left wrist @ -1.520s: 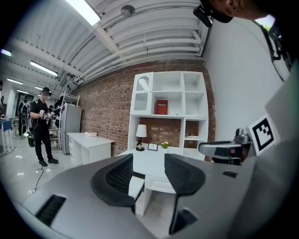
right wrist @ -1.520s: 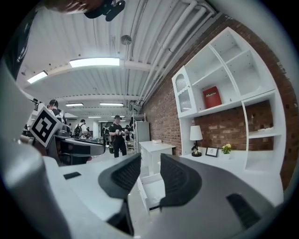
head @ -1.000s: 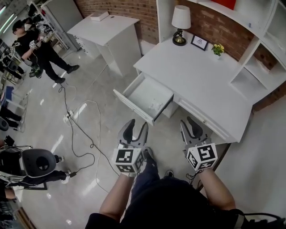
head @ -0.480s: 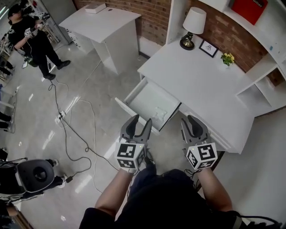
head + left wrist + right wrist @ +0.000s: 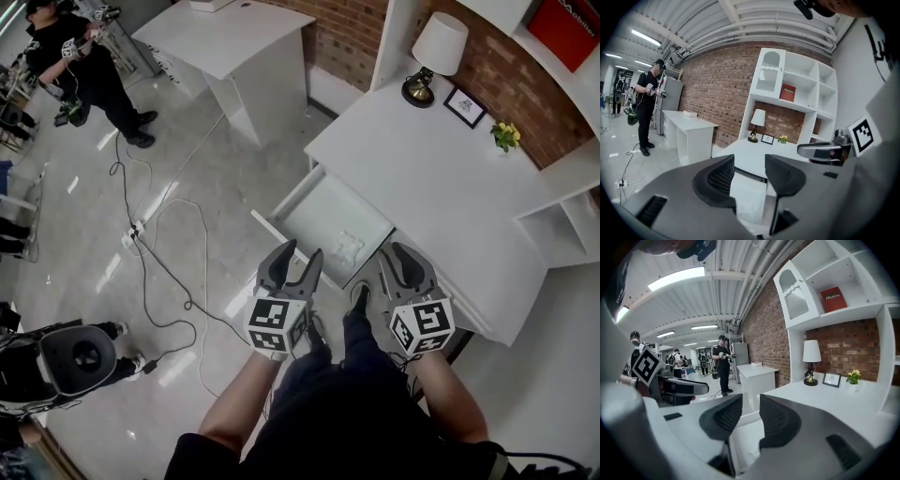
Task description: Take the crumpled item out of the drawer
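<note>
This is the approach step. The drawer [image 5: 319,211] already stands pulled out from under the white tabletop [image 5: 422,178], and nothing has been grasped yet. The crumpled item [image 5: 349,247], a small pale, see-through wad, lies on the drawer's floor, against the side of the drawer nearest the person. The rest of the drawer looks bare.

Both tools hang short of the drawer, on the person's side of it. The left tool [image 5: 294,264] is released, with its jaws apart and only the drawer and floor showing through the gap. The right tool [image 5: 401,266] is also released and holds nothing between its pads. It sits closer to the item's end of the drawer, so it seems the likelier one to pick.

The next move, as I judge it, is to bring one tool down over the drawer's wall with its jaws spread on either side of the wad. The jaws would then clench low enough to catch the thin, springy material rather than skim over it. The drawer's side wall next to the item leaves little room for the outer jaw.
</note>
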Demonstrator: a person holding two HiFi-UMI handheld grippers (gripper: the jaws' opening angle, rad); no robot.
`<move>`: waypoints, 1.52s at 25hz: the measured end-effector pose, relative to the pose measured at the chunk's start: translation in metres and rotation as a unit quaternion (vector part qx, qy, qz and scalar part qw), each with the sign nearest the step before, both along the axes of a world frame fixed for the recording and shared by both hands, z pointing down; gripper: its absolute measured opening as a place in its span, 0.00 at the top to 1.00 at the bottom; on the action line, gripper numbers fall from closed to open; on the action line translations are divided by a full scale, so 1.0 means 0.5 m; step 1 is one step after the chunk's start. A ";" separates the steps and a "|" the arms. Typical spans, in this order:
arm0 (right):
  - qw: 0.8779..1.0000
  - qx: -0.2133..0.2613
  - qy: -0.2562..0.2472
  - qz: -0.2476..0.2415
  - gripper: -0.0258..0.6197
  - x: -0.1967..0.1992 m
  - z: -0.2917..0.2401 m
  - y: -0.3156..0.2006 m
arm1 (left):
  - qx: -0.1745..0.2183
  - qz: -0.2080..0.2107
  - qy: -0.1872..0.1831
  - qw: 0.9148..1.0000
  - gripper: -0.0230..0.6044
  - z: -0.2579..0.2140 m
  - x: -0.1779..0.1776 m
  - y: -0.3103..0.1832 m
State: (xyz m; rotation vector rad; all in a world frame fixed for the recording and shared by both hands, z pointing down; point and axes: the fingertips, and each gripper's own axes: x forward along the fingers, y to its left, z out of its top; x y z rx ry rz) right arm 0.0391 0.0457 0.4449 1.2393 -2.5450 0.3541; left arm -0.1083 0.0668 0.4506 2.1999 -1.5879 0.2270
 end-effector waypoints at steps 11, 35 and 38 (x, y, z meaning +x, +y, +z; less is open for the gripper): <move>0.993 0.001 -0.006 -0.116 0.79 -0.029 0.044 -0.215 | -0.027 -0.038 -0.031 0.998 0.65 0.009 0.082 -0.171; 0.984 -0.084 0.071 -0.139 0.81 -0.108 0.257 -0.288 | -0.144 0.013 -0.001 0.990 0.65 0.234 0.051 -0.272; 0.982 -0.097 0.080 -0.141 0.81 -0.122 0.298 -0.277 | -0.158 0.027 0.004 0.987 0.65 0.260 0.052 -0.276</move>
